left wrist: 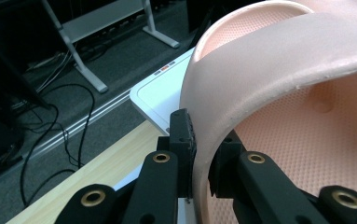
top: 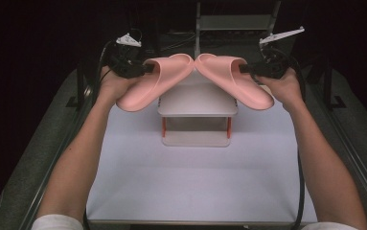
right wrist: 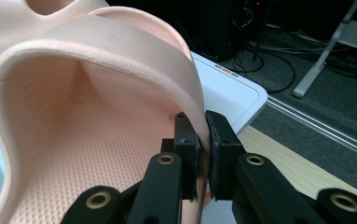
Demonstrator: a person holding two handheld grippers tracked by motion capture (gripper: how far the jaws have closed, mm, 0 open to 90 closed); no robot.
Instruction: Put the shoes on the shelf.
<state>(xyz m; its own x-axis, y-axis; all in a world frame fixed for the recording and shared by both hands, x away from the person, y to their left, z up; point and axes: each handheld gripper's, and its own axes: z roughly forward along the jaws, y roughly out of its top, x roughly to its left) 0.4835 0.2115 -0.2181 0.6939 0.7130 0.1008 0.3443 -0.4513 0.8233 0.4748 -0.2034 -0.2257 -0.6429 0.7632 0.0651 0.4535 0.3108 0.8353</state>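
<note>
Two pink slides held in the air, one per tool, toes meeting above a small white shelf rack.

The left tool [top: 145,67] is clamped on the strap edge of the left slide [top: 154,81]; the right tool [top: 246,69] is clamped on the strap edge of the right slide [top: 234,79]. Both slides hang tilted above the rack [top: 198,112] on the white desk [top: 190,182], toes touching or nearly so; which cannot be told. The slides look like light, flexible foam with a textured footbed. The strap edge is thin enough for the jaws and appears the sound place to grip; the strap may flex under load. The soles and the rack's lower tier are largely hidden.
</note>
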